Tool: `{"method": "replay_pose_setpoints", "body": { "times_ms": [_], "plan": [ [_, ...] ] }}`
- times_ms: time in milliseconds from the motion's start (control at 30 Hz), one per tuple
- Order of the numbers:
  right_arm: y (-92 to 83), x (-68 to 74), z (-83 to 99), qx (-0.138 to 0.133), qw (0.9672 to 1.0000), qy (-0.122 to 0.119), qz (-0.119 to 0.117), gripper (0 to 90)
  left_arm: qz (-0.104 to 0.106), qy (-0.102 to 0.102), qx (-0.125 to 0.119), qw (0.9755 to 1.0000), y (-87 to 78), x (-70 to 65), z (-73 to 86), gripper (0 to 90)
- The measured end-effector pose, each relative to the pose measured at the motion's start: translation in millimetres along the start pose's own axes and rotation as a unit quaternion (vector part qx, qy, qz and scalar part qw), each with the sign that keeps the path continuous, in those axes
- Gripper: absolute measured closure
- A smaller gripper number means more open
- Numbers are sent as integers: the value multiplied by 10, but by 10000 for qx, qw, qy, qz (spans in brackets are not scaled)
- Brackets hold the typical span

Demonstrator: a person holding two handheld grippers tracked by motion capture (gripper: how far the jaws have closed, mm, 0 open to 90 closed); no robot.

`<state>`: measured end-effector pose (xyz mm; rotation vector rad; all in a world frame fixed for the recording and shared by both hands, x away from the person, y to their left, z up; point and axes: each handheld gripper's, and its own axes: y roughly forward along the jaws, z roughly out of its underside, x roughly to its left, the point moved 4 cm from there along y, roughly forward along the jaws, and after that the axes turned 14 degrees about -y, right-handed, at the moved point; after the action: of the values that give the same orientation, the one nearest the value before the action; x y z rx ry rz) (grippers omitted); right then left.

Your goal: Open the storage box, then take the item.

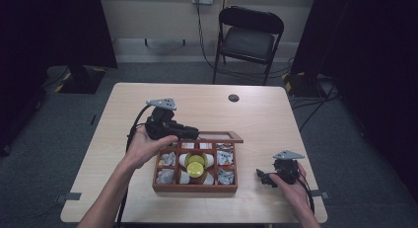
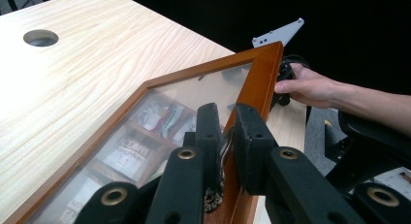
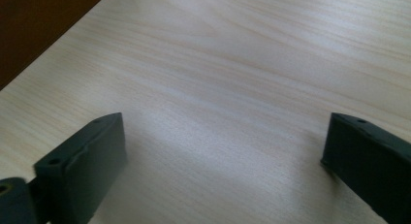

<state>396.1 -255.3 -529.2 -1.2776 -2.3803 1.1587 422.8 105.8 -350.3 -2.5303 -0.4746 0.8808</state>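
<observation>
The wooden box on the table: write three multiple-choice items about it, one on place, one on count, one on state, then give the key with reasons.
1. Where does the right claw sit?
A. on the chair
B. on the table to the right of the wooden box
C. inside the box

2. How many yellow-green round things lie in the box's middle compartment?
A. none
B. five
C. two

3. What state is the lid in?
A. lifted and gripped at its wooden frame by the left claw
B. lying flat shut on the box
C. lying on the floor

Key: 1 B, the high view shows it resting on bare table right of the box. 2 C, two lie one behind the other. 3 A, the left claw view shows the jaws pinching the frame with the lid raised.
</observation>
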Motion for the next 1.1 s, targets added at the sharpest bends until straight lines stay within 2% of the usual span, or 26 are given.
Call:
{"method": "replay_pose_setpoints", "body": {
  "times_ms": [67,100,133,167,200,267,567,667,800,933,1100],
  "plan": [
    [-21,9,-23,-102,9999,-68,-19,189,1,1,-5,10000,1,1,-4,811],
    [-21,9,-23,-102,9999,-68,-19,189,6,4,1,10000,0,2,-5,811],
    [-44,20,-51,-147,9998,-101,50,126,3,-1,-3,10000,1,2,-3,811],
    [-44,20,-51,-147,9998,-101,50,126,3,-1,-3,10000,1,2,-3,811],
    [-67,38,-84,-286,9995,-101,27,163,20,-16,2,10000,1,3,0,811],
    [-71,47,-94,-319,9994,-102,4,138,35,-28,7,10000,2,3,2,811],
    [-172,201,-206,-686,9970,10,-357,151,41,-58,13,10000,2,9,1,811],
    [-194,252,-243,-726,9964,15,-436,170,44,-60,12,10000,1,10,-3,811],
    [-243,336,-327,-911,9943,-64,-557,220,60,-82,19,9999,-1,13,-4,812],
    [-281,363,-364,-960,9936,-107,-586,253,49,-93,8,9999,0,12,-11,812],
    [-368,400,-422,-1205,9903,-153,-668,286,46,-70,15,10000,-2,17,-24,812]
  ]
}}
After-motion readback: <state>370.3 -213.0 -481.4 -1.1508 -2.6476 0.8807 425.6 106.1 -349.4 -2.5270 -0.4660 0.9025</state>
